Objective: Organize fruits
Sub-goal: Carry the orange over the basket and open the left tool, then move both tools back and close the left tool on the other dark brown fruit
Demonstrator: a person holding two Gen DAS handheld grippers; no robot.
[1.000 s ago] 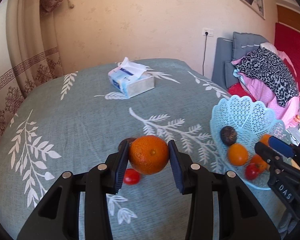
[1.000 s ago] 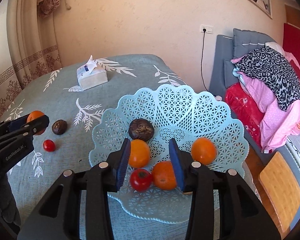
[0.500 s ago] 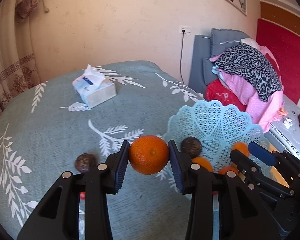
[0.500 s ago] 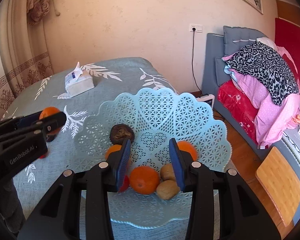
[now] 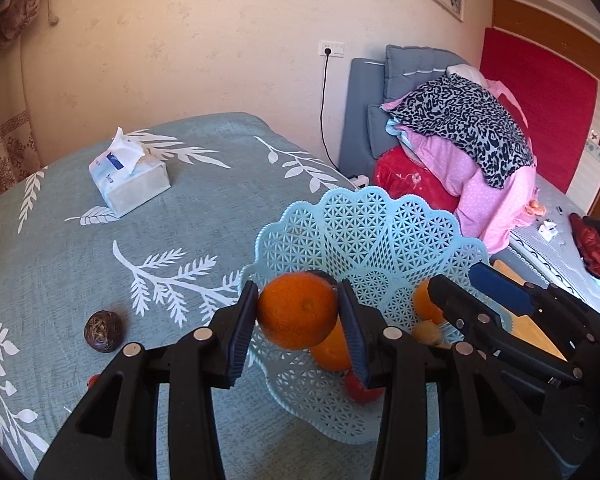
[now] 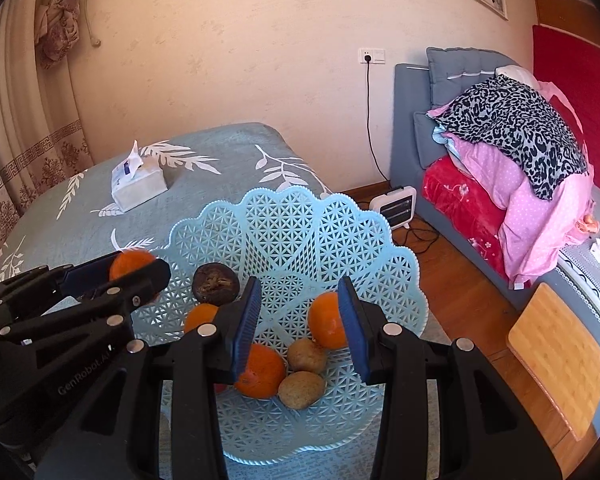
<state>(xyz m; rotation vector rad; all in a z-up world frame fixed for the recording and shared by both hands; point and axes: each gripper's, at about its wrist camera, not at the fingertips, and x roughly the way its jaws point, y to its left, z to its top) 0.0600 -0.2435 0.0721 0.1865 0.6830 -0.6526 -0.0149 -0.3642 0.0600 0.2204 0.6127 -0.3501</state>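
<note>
I see a pale blue openwork plastic basket (image 6: 320,236) with a faint sheen, a matt teal leaf-printed cloth cover (image 5: 204,200), a dimpled orange (image 5: 298,312), and a smooth wooden board (image 6: 560,360).

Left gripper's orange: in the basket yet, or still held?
Held. The left gripper is shut on the orange, at the basket rim, above the fruit.
</note>
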